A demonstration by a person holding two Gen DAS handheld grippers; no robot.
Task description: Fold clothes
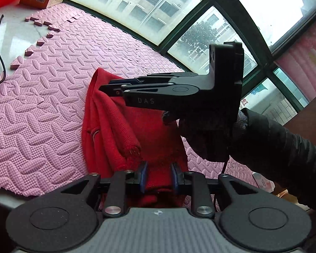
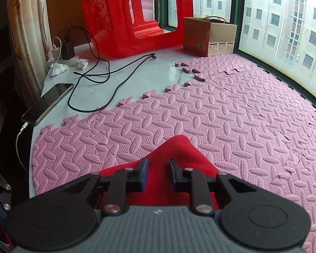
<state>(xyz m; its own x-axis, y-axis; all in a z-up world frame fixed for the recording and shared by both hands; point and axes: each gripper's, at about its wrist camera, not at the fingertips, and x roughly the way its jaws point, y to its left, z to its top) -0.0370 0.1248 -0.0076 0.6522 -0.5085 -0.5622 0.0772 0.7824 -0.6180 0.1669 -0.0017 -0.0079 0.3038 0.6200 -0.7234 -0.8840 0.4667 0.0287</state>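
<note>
A red knit garment (image 1: 107, 126) lies bunched in folds on the pink foam mat (image 1: 52, 84). My left gripper (image 1: 159, 175) is open, its blue pads standing apart over the near end of the garment. From the right, a dark-gloved hand (image 1: 204, 135) holds my right gripper (image 1: 107, 88), whose tips sit at the garment's far upper edge. In the right wrist view the right gripper (image 2: 158, 170) is open, and the red garment (image 2: 179, 151) shows between and beyond its fingers, ending in a point on the mat (image 2: 221, 109).
A red plastic stool (image 2: 120, 21) lies on its side beside a cardboard box (image 2: 208, 35) at the back. On the white sill to the left are black cables (image 2: 107, 73), a phone (image 2: 48, 103) and crumpled tissue (image 2: 56, 68). A window (image 2: 284, 31) borders the mat.
</note>
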